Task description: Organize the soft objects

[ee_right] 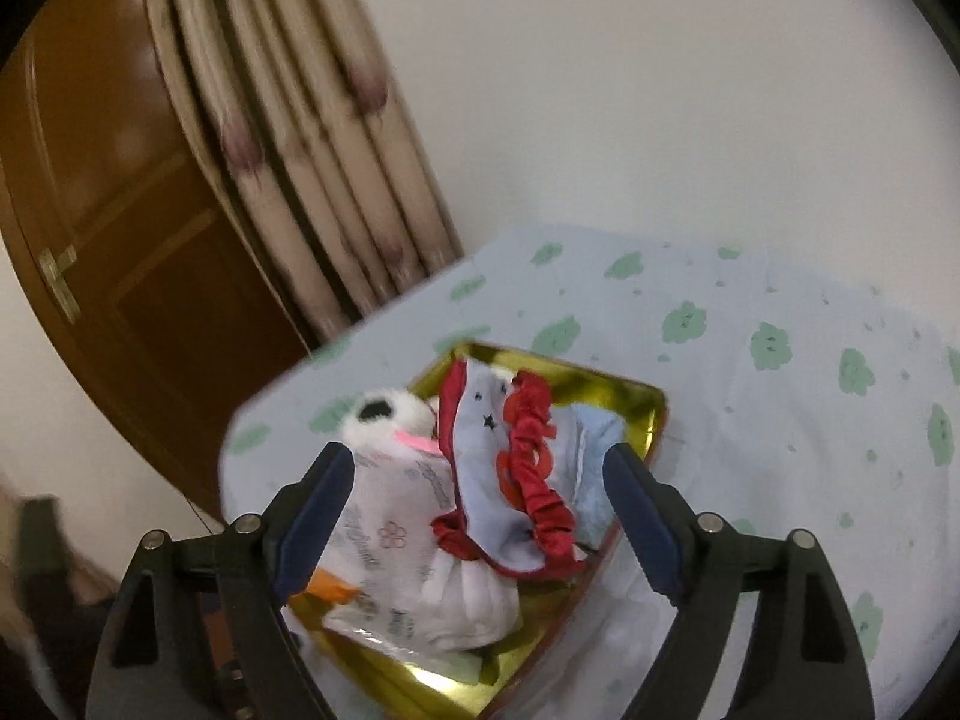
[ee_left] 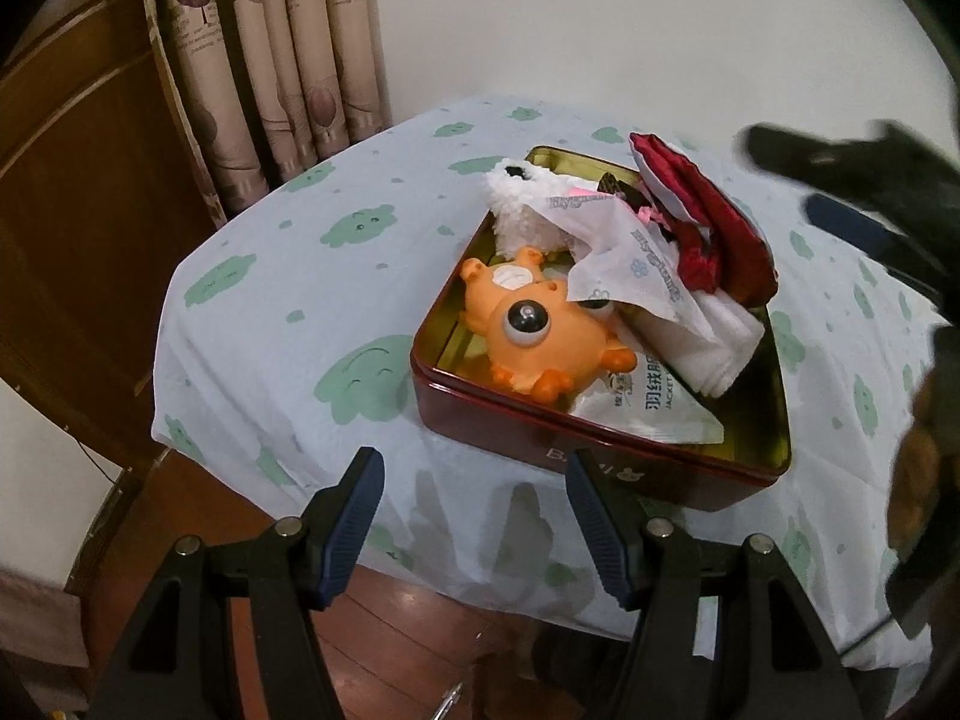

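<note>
A dark red tin box [ee_left: 528, 432] with a gold inside stands on the table and holds soft things: an orange squeeze toy [ee_left: 540, 336], a white plush [ee_left: 519, 210], a tissue pack [ee_left: 618, 252], a white towel [ee_left: 714, 342], a foil packet [ee_left: 654, 408] and a red-trimmed pouch [ee_left: 708, 222]. My left gripper [ee_left: 474, 516] is open and empty, just short of the box's near wall. My right gripper [ee_right: 480, 510] is open and empty above the box [ee_right: 636, 402], over the pouch [ee_right: 510, 480] and tissue pack [ee_right: 396, 540].
The table wears a white cloth with green clouds [ee_left: 360, 372]. A curtain [ee_left: 276, 60] and a wooden door [ee_right: 120, 240] stand at the back left. The wood floor [ee_left: 420, 648] shows below the table's near edge. The right gripper shows blurred in the left wrist view [ee_left: 870, 192].
</note>
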A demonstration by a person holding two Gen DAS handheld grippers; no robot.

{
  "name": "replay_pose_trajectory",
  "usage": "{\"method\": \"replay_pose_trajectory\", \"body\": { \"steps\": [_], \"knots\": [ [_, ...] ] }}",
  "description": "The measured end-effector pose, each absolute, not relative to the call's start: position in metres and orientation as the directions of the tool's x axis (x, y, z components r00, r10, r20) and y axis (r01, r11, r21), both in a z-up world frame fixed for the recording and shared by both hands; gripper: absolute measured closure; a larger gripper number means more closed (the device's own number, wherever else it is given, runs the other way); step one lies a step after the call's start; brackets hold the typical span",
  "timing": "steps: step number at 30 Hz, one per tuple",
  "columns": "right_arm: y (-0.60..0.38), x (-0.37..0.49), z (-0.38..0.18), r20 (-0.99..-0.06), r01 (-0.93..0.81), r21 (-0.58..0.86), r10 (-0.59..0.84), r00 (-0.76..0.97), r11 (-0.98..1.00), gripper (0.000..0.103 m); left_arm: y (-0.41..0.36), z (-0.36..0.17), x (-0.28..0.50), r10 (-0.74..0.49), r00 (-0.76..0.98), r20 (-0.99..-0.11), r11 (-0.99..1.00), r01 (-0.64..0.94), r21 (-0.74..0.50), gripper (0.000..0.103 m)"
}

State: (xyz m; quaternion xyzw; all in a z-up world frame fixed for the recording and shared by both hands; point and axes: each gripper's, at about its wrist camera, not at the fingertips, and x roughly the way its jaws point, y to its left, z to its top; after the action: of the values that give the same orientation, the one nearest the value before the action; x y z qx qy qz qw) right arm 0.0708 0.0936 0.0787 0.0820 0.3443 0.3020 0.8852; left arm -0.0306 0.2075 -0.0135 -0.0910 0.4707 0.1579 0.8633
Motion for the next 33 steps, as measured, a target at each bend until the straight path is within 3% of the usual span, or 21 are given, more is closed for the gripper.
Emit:
{"method": "replay_pose_trajectory", "body": {
  "steps": [4,13,17,22,26,29,33],
  "knots": [
    [0.047,0.048,0.083,-0.526,-0.390,0.334,0.513,0.678,0.858,0.016,0.203,-0.010,-0.034,0.196,0.524,-0.829,0.937,-0.350,0.000,0.038],
    [-0.069,0.008,0.042,-0.572,-0.058,0.027,0.063,0.818,0.998,0.012,0.183,0.006,-0.041,0.212,0.598,-0.773,0.952,-0.305,0.025,0.038],
    [-0.107,0.004,0.020,-0.566,0.076,-0.032,-0.081,0.821,0.997,0.012,0.176,0.016,-0.046,0.202,0.652,-0.730,0.957,-0.291,0.004,0.038],
    [-0.128,0.010,0.010,-0.586,0.135,0.005,-0.107,0.803,0.991,0.010,0.164,0.019,-0.046,0.222,0.687,-0.692,0.961,-0.272,0.039,0.038],
    [-0.125,0.003,0.014,-0.553,0.141,-0.031,-0.134,0.822,0.990,0.001,0.155,0.018,-0.046,0.224,0.695,-0.683,0.965,-0.254,0.059,0.038],
    [-0.124,-0.007,0.019,-0.511,0.157,-0.047,-0.159,0.844,0.986,0.001,0.148,0.019,-0.048,0.247,0.707,-0.663,0.964,-0.251,0.091,0.038],
    [-0.132,-0.006,0.018,-0.534,0.186,-0.025,-0.171,0.828,0.982,0.001,0.143,0.021,-0.050,0.251,0.718,-0.649,0.965,-0.239,0.109,0.038]
  ]
}}
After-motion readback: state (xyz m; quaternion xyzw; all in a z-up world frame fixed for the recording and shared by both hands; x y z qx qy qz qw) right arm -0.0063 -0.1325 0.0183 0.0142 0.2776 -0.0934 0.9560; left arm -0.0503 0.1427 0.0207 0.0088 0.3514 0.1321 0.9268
